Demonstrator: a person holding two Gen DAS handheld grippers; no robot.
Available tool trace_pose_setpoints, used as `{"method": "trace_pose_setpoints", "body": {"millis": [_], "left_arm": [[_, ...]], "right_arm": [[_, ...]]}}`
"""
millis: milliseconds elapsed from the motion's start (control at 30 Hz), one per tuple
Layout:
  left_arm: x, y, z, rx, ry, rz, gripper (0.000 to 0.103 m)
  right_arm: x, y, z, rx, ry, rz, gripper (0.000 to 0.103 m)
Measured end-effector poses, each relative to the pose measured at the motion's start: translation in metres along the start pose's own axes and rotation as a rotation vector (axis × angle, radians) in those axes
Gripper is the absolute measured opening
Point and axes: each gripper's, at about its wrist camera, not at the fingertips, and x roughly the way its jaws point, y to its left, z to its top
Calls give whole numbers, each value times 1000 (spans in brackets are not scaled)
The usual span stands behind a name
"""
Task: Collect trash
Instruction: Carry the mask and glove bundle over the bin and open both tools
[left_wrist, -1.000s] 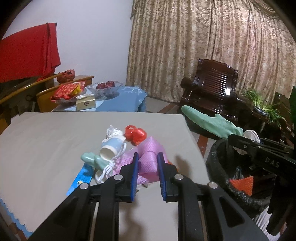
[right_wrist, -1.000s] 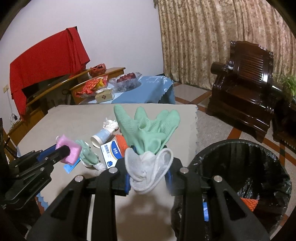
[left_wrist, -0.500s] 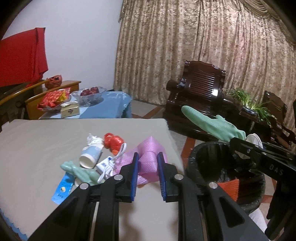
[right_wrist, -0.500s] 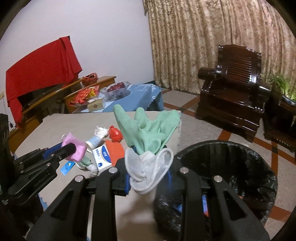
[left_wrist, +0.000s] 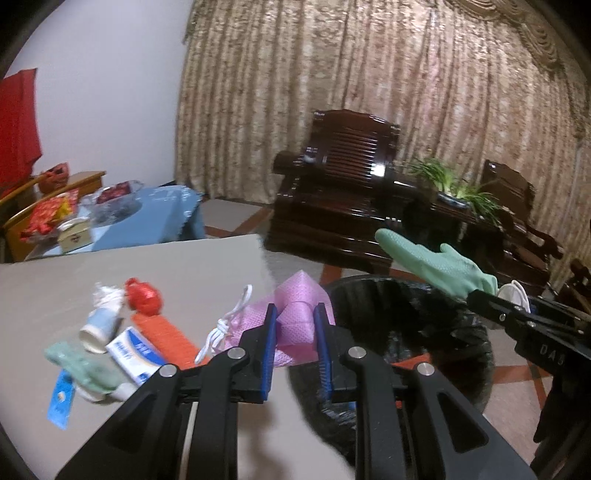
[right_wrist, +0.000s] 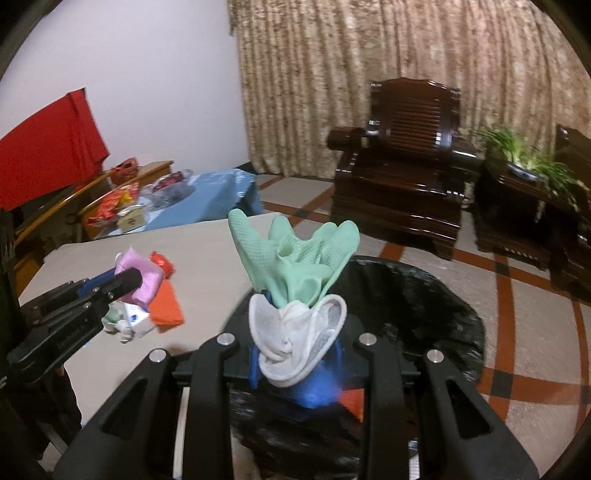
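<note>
My left fingers are pinching a crumpled pink mesh cloth and my right fingers a mint-green rubber glove, both over the black-lined trash bin.

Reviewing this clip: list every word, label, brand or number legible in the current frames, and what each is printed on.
"DAS": white letters on the right gripper, partly cut off.
White and blue box: blue print, too blurred to read.
Left gripper: pale lettering along its side, too blurred to read.
Blue tag: a mark, unreadable.

Heavy beige patterned curtains cover the far wall; a dark carved wooden armchair stands before them on a tiled floor, white wall at left
</note>
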Motion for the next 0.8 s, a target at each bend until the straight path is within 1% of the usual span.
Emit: {"method": "trace_pose_setpoints", "body": {"millis": [200, 367, 700, 733, 767, 800], "left_arm": [[19, -35, 5, 44, 8, -69, 20], [38, -59, 6, 73, 27, -113, 20], [72, -83, 3, 100, 75, -157, 20], [76, -85, 4, 101, 81, -166, 21], [80, -86, 5, 104, 90, -177, 24], [81, -87, 5, 105, 93, -179, 30]], "right_arm": [[-4, -28, -9, 38, -1, -65, 27], [-1, -47, -17, 64, 12, -99, 27], [12, -76, -27, 76, 56, -135, 27], [13, -79, -29, 80, 60, -139, 28], [14, -81, -30, 82, 65, -145, 28], [15, -83, -32, 83, 69, -151, 30]]}}
